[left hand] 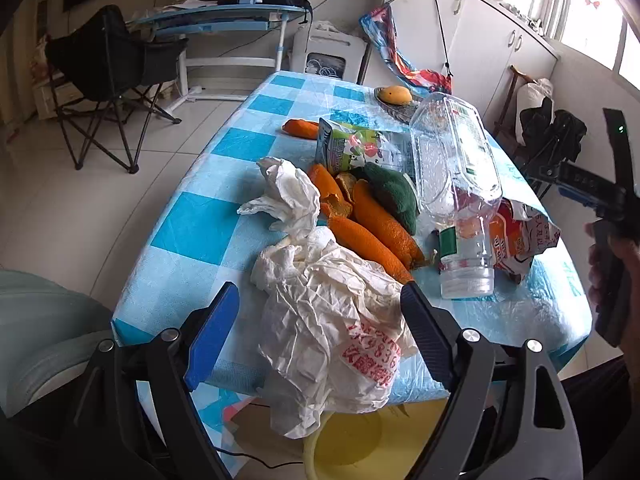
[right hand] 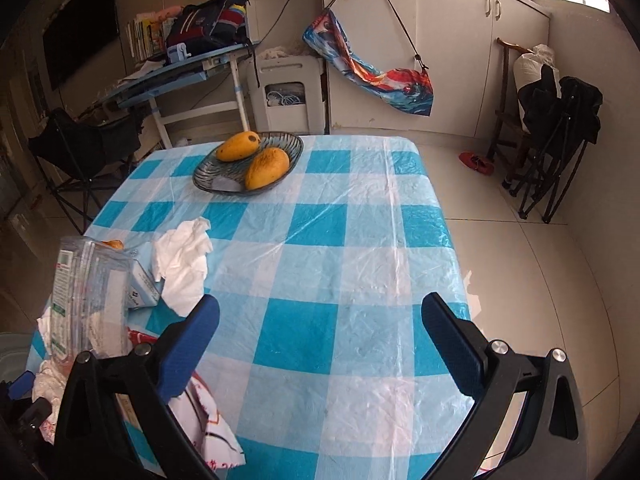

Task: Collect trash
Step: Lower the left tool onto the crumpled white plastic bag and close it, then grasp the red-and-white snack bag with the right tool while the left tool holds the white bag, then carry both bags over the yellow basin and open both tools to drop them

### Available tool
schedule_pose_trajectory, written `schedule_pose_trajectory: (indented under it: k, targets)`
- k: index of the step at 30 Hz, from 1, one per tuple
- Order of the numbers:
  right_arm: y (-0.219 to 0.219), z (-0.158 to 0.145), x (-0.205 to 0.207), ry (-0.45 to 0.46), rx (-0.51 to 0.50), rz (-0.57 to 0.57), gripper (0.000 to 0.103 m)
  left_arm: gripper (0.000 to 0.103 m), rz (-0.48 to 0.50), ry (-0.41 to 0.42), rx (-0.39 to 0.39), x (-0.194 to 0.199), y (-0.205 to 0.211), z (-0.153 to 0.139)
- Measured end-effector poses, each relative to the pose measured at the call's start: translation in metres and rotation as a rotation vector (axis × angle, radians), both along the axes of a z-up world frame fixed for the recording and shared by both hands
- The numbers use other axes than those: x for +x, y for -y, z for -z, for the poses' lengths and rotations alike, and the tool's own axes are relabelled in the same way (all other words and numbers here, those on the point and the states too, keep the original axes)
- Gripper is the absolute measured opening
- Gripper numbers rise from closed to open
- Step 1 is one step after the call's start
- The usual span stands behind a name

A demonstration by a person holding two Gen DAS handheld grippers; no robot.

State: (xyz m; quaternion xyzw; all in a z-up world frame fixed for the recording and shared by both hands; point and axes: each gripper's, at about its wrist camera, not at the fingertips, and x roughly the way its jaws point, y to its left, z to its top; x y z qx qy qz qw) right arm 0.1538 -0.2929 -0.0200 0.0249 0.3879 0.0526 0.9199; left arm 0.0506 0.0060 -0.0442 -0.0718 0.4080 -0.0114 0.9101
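Observation:
My left gripper stands open at the table's near edge, its fingers on either side of a crumpled white plastic bag with red print that hangs over the edge. Below the bag is a yellow bin. Behind the bag lie a white tissue, orange peels, a green-and-white drink carton, a clear plastic bottle and a torn snack wrapper. My right gripper is open above bare checked tablecloth, with nothing between its fingers. The bottle and a tissue lie to its left.
A wire bowl holding two mangoes sits at the table's far end. A dark green cloth lump lies among the peels. A folding chair, a blue desk and white cabinets surround the table.

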Motion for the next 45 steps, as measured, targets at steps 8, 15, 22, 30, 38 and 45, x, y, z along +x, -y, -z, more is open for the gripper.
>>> schedule_pose_trajectory:
  k: [8,15,22,30,38,45]
  targets:
    - [-0.023,0.021,-0.029,-0.098,0.087,-0.116,0.097,0.015,0.036,0.042,0.017,-0.015,0.001,-0.009]
    - [-0.049,0.041,-0.020,-0.132,0.077,-0.213,0.090,0.001,0.081,0.106,-0.178,-0.021,-0.014,-0.021]
    - [-0.039,0.051,-0.018,-0.152,0.194,-0.217,0.033,0.001,0.083,0.106,-0.223,-0.022,-0.017,-0.019]
    - [-0.012,0.029,-0.035,-0.042,0.239,-0.110,0.015,0.001,0.105,0.145,-0.324,-0.026,-0.023,-0.023]
    - [0.023,-0.003,-0.073,0.095,0.332,-0.006,0.015,0.001,0.124,0.160,-0.199,-0.031,-0.006,-0.026]
    - [0.000,-0.021,-0.141,0.139,0.294,-0.134,0.015,0.001,0.168,0.188,-0.080,-0.041,0.014,-0.031]
